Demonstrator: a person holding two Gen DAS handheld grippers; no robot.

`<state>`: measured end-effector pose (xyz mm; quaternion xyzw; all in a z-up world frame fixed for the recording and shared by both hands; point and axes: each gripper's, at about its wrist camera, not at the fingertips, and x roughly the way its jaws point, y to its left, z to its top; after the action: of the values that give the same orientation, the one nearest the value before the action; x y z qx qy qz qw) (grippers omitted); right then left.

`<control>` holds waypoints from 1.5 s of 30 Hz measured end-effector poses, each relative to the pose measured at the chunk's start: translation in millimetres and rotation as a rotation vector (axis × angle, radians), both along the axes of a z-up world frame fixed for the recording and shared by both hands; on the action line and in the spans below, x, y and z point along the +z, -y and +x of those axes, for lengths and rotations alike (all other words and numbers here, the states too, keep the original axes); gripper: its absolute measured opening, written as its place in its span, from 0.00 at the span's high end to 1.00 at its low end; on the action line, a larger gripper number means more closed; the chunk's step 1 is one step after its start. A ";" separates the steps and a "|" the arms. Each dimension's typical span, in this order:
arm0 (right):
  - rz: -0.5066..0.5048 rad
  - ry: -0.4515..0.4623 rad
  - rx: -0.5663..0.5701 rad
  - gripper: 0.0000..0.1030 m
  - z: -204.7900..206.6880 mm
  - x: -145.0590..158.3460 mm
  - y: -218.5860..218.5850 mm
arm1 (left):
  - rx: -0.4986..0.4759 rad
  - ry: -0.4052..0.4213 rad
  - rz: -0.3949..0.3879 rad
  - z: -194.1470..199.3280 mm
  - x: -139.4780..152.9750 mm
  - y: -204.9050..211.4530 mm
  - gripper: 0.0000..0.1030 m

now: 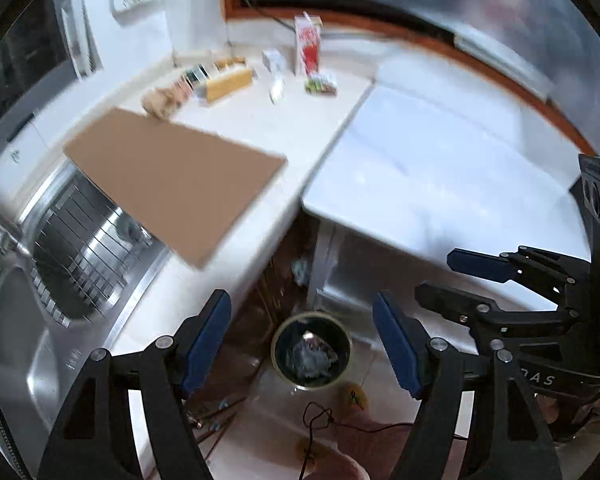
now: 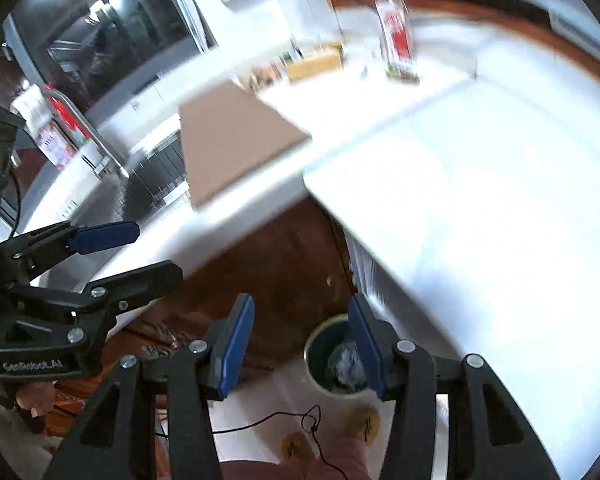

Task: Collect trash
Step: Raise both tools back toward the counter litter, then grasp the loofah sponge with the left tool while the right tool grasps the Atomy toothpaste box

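A round trash bin [image 1: 311, 354] stands on the floor below the counter, with crumpled wrappers inside; it also shows in the right wrist view [image 2: 320, 354]. My left gripper [image 1: 302, 332] is open and empty above the bin. My right gripper [image 2: 302, 340] is open and empty, also above the bin, and shows at the right of the left wrist view [image 1: 436, 276]. On the counter far back stand a red and white carton [image 1: 308, 44], a small green packet [image 1: 320, 84], a yellow box [image 1: 228, 84] and a crumpled brown paper [image 1: 159, 101].
A brown cardboard sheet [image 1: 175, 178] overhangs the steel sink [image 1: 59, 240] with its rack. A white appliance top [image 1: 432, 176] lies to the right. A tap [image 2: 83, 128] stands by the sink. A thin black cable [image 1: 340, 424] trails on the floor.
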<state>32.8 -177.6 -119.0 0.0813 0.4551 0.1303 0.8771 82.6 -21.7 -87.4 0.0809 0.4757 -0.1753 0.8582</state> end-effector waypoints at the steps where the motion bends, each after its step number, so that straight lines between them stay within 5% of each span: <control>1: 0.001 0.017 0.010 0.51 4.5 9.2 1.9 | 0.011 0.013 -0.001 4.3 5.4 2.2 0.30; 12: 0.027 0.166 0.112 0.40 68.4 102.2 6.5 | 0.178 0.127 0.003 55.5 115.4 -35.7 0.29; 23: 0.107 0.108 0.017 0.33 183.9 146.4 -1.7 | 0.261 0.110 0.046 162.8 151.9 -79.6 0.29; 29: 0.144 -0.005 -0.127 0.33 278.2 127.5 -14.5 | 0.242 0.046 0.047 265.4 125.8 -97.1 0.29; 36: 0.174 -0.190 -0.282 0.33 397.3 57.6 -34.8 | 0.269 -0.055 0.024 384.0 54.2 -112.2 0.29; 45: 0.236 -0.374 -0.479 0.32 476.9 -28.9 -41.8 | 0.335 -0.183 -0.074 467.0 -30.6 -124.4 0.29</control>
<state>509.7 -135.9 -147.8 0.3097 0.5580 -0.0450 0.7685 549.6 102.7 -118.0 -0.0476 0.5516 -0.0539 0.8310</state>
